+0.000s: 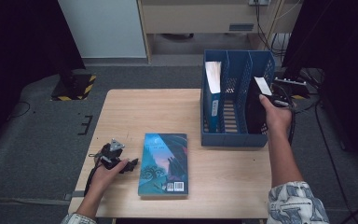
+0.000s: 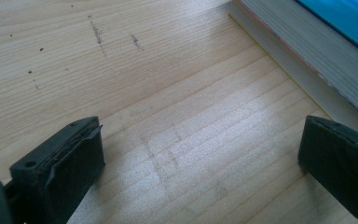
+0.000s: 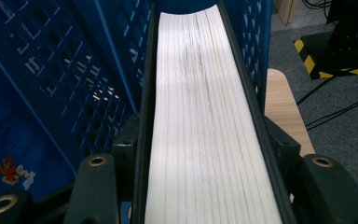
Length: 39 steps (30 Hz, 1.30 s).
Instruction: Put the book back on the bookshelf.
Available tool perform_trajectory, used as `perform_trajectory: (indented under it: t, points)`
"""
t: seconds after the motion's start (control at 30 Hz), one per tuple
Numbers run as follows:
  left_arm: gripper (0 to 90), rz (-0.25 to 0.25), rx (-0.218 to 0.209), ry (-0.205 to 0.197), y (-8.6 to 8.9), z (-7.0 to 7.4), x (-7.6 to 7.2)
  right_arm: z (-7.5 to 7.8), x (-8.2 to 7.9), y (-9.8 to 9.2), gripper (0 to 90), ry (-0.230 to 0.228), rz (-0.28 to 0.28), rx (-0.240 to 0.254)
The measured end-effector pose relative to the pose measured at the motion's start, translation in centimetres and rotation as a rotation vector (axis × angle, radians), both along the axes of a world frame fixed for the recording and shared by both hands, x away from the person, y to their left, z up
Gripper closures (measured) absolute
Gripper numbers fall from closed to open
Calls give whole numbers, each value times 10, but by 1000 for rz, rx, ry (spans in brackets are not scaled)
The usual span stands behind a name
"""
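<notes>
The right gripper (image 1: pixel 274 101) holds a dark-covered book (image 1: pixel 256 109) upright in the rightmost compartment of the blue file rack (image 1: pixel 233 139), its jaws straddling the white page edge (image 3: pixel 205 116). The pads look snug against both covers, though the contact itself sits low in the right gripper view, so I'd call it clamped with some caution. To finish well, the book should settle squarely on the rack floor before the jaws part, kept parallel to the divider (image 3: pixel 74 74) so no corner catches the lattice. The slot is narrow and the rack's outer wall stands close to the table's right edge (image 3: pixel 282 107); the way out is straight up and back.

The left gripper (image 1: pixel 121 163) rests on the table (image 2: pixel 168 93), jaws wide apart and empty, just beside a teal book (image 1: pixel 164 163) lying flat, with open wood around it.
</notes>
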<state>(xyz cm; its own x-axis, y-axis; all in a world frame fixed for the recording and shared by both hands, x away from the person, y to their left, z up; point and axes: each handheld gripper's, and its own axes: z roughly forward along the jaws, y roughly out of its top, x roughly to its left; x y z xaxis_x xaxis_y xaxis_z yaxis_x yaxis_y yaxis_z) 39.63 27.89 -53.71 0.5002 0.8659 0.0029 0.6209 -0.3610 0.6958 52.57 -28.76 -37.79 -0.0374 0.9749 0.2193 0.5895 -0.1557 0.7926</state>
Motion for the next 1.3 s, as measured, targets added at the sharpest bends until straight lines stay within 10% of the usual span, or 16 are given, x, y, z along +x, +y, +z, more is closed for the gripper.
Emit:
perform_trajectory:
  t: [1.3]
  points:
    - [0,-6,-1,0,-1,0,1,2,30,7,527,-28,-33,-107]
